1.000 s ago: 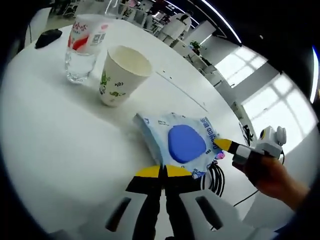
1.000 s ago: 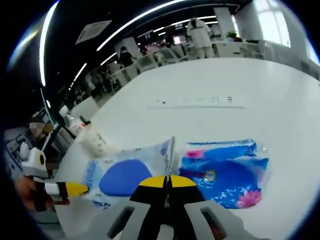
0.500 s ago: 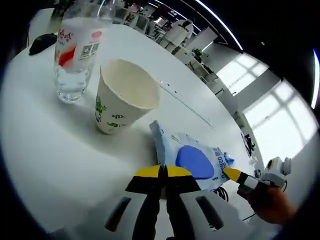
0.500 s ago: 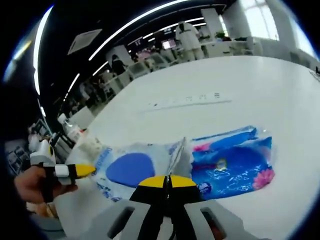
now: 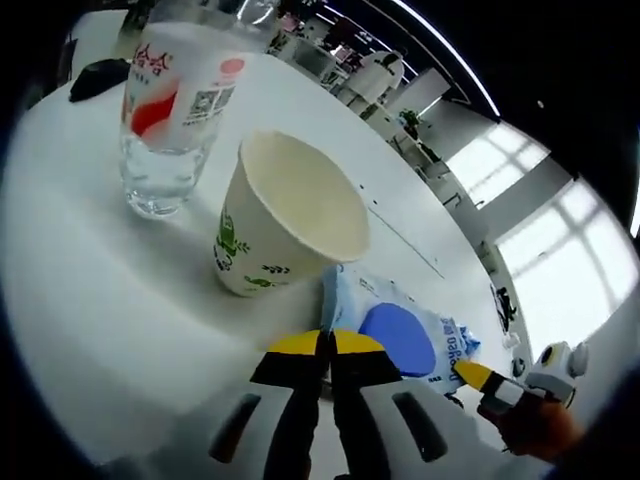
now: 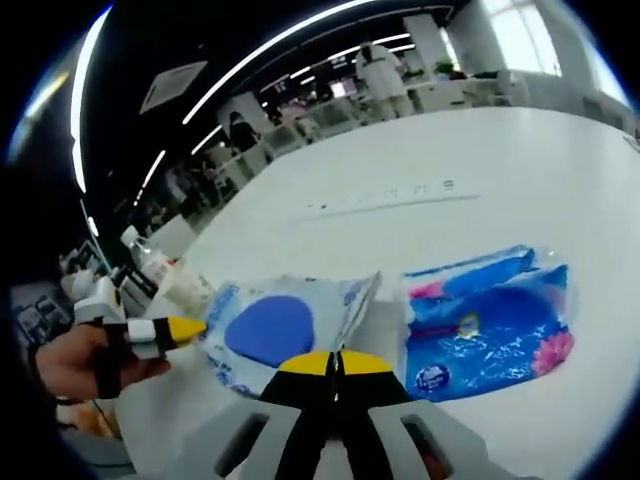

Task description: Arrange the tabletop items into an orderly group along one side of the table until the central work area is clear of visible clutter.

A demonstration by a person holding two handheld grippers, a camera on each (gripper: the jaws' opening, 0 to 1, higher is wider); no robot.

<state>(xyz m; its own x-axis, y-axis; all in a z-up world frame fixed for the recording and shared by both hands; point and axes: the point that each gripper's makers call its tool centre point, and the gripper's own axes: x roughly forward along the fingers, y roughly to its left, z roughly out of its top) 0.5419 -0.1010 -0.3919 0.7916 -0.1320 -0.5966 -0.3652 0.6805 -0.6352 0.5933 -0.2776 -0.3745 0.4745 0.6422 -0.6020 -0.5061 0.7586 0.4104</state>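
A white wipes pack [image 5: 400, 338] with a blue oval lid lies next to a paper cup [image 5: 287, 226] printed with green leaves. My left gripper [image 5: 325, 344] is shut on the pack's near edge. My right gripper [image 5: 470, 376], held by a hand, pinches the pack's far corner. In the right gripper view, my right gripper [image 6: 338, 362] is shut on the raised edge of the same pack [image 6: 275, 330]. The left gripper [image 6: 180, 326] meets its other end. A clear water bottle [image 5: 170, 110] stands beyond the cup. A blue flowered tissue pack [image 6: 490, 318] lies flat to the right.
A black object [image 5: 100, 76] sits at the far edge of the round white table [image 5: 90, 300]. The bottle [image 6: 150, 262] and cup [image 6: 190, 286] appear small at the left of the right gripper view. Office desks and people stand beyond the table.
Both grippers have carried the white wipes pack toward the paper cup, and it now sits beside the cup. The gap between it and the blue flowered pack has widened.
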